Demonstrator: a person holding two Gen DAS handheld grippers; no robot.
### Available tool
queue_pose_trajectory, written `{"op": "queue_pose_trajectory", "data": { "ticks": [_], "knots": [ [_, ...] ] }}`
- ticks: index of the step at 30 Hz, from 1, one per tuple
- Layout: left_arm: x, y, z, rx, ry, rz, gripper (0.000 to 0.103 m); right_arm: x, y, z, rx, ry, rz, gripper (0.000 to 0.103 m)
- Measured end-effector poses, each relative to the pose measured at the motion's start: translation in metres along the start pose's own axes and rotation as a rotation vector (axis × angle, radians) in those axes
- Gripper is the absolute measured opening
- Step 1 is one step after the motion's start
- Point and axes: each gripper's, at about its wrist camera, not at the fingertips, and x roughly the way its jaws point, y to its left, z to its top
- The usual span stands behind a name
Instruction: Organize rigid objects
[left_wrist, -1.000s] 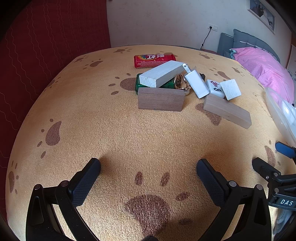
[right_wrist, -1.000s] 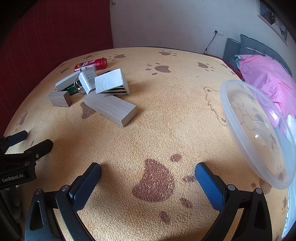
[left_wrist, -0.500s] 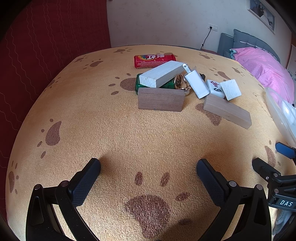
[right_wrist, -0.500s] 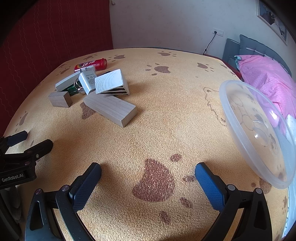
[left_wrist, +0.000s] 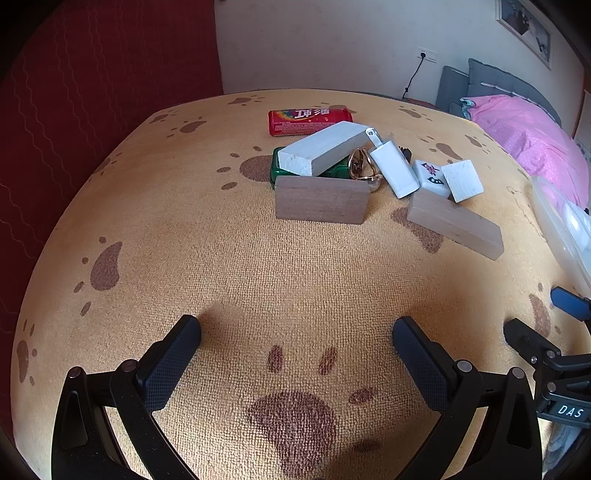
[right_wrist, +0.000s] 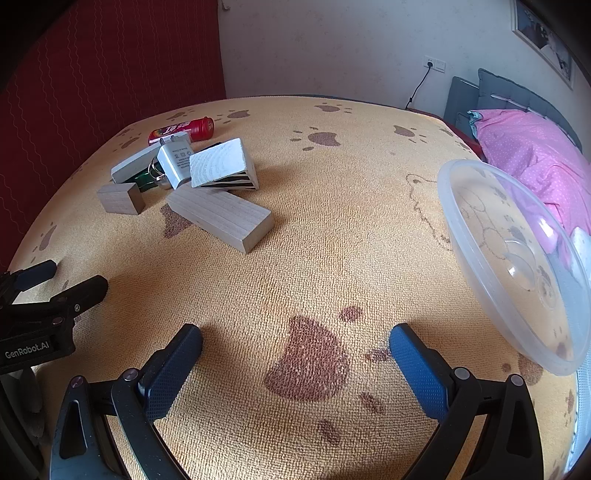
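only in the right wrist view is the clear plastic bowl (right_wrist: 517, 266) seen whole, tilted at the right edge of the paw-print blanket (right_wrist: 332, 229); the mahjong tile (left_wrist: 430, 176) is shown only in the left wrist view. both the left gripper (left_wrist: 296, 334) and right gripper (right_wrist: 295, 341) are held low over the blanket, side by side, released and empty. the pale wooden block (left_wrist: 455, 224) is laid flat near the pile, its long axis slanting right and nearer.

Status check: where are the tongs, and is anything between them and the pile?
Left tongs and right tongs open, empty, low over the blanket. Pile untouched; dark wood block nearest. Clear bowl on the right. Path unobstructed.
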Motion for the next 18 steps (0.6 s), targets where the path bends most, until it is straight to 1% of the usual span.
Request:
{"op": "queue_pose_trajectory", "data": {
  "ticks": [7,11,18],
  "knots": [
    [0.006,0.0,0.015,0.02,0.027,-0.021,0.103,0.0,0.001,0.001,0.001,-0.001,0.002,0.103],
    [0.011,-0.002,0.026,0.01,0.021,-0.026,0.103,0.0,0.0,0.001,0.002,-0.002,0.002,0.103],
    [0.009,-0.006,0.052,0.004,-0.054,-0.001,0.103,-0.001,0.0,0.0,0.002,-0.002,0.003,0.103]
  ]
}}
